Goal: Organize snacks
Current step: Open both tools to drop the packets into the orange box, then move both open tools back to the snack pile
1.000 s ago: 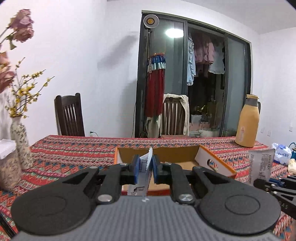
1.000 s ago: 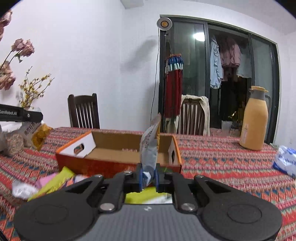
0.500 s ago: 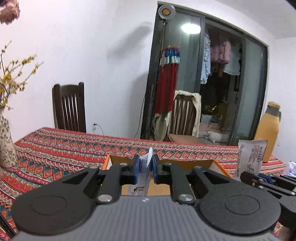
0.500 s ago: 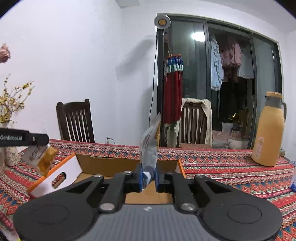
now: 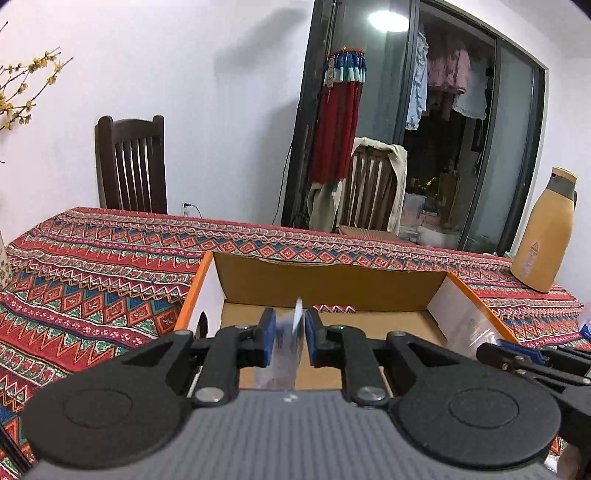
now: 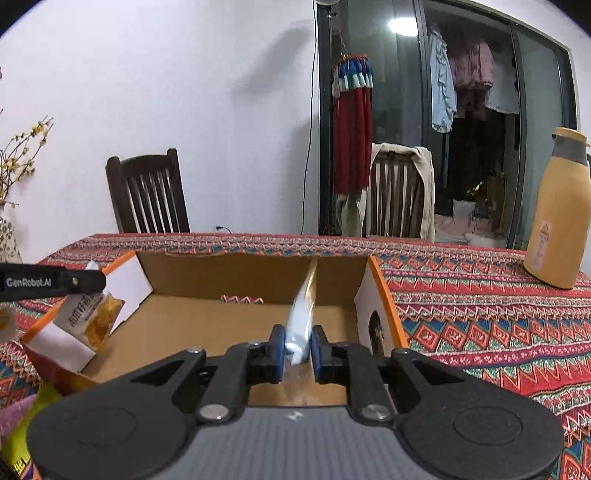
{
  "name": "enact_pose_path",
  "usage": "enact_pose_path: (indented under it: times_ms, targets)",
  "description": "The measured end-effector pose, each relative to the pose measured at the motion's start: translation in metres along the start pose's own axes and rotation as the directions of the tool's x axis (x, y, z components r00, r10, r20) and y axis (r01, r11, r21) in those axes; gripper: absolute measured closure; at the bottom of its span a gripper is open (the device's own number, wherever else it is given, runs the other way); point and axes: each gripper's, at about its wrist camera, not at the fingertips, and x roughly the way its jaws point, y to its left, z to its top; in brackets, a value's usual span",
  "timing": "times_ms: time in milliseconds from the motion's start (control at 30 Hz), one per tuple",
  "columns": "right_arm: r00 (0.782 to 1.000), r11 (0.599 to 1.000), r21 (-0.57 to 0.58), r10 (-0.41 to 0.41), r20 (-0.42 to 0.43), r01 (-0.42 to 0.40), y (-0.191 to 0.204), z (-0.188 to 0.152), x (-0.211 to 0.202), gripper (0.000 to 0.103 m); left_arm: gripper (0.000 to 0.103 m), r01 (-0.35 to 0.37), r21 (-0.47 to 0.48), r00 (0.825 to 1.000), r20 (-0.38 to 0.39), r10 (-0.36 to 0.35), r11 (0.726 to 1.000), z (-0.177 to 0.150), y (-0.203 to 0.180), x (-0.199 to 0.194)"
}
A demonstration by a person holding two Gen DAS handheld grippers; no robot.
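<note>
A red patterned tablecloth (image 5: 92,280) is covering the table. An open orange-edged cardboard box (image 5: 332,284) is sitting at 12 o'clock of both grippers. The left gripper (image 5: 290,338) jaws have just been parting; a blurred white-and-yellow snack packet (image 5: 284,350) is sitting loose between them, over the box. The right gripper (image 6: 298,349) is pinching a silvery snack pouch (image 6: 301,321) above the box floor.

A plain white wall (image 5: 192,74) fills the left of the room. Against it, at the far side of the table, stands a dark wooden slatted chair (image 5: 130,162). To the right is a black-framed glass sliding door (image 5: 476,147), reflecting a round ceiling light (image 5: 388,17), with clothes hanging behind it. In front of the door, a second chair (image 5: 369,192) is draped with a beige garment, beside a red tasselled hanging (image 5: 338,114). A red patterned tablecloth (image 5: 85,273) covers the table.
</note>
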Motion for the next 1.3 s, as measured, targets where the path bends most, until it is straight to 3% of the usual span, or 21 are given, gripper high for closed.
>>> enact_pose_path:
  times_ms: [33,100,133,167,233,300,933,1300]
  targets:
    - [1.0,1.0,0.001,0.002,-0.002,-0.002,0.0,-0.001,-0.001,0.084,0.068,0.001,-0.001,1.0,0.004,-0.001,1.0,0.0,-0.001,-0.002]
    - [1.0,1.0,0.009,-0.003,0.007,0.003,-0.001,-0.001,-0.004,0.056,0.025,-0.014,-0.008,1.0,0.028,0.015,1.0,0.0,0.0,-0.006]
    - [1.0,1.0,0.012,-0.009,0.018,0.009,-0.002,-0.001,-0.006,0.039,0.014,-0.029,-0.012,0.999,0.042,0.03,0.999,0.0,0.0,-0.009]
    - [0.999,1.0,0.015,-0.012,0.031,0.011,-0.002,-0.001,-0.009,0.033,0.002,-0.038,-0.018,0.997,0.06,0.039,0.999,0.0,0.001,-0.012]
    - [0.998,1.0,0.023,-0.014,0.055,0.013,-0.002,0.0,-0.014,0.01,0.0,-0.035,-0.026,0.996,0.086,0.037,0.999,0.0,0.0,-0.02]
    - [0.997,0.999,0.031,-0.019,0.072,0.017,-0.002,0.001,-0.018,0.001,0.0,-0.031,-0.028,0.995,0.091,0.033,0.999,0.001,0.0,-0.022]
    - [0.992,0.997,0.07,-0.043,0.116,0.035,-0.009,0.0,-0.03,0.0,0.0,-0.014,-0.024,0.996,0.09,0.016,1.0,-0.003,-0.007,-0.032]
    - [0.978,0.995,0.083,-0.071,0.198,0.056,-0.008,0.012,-0.062,0.0,0.0,-0.035,-0.029,0.988,0.151,0.039,0.999,0.014,-0.012,-0.075]
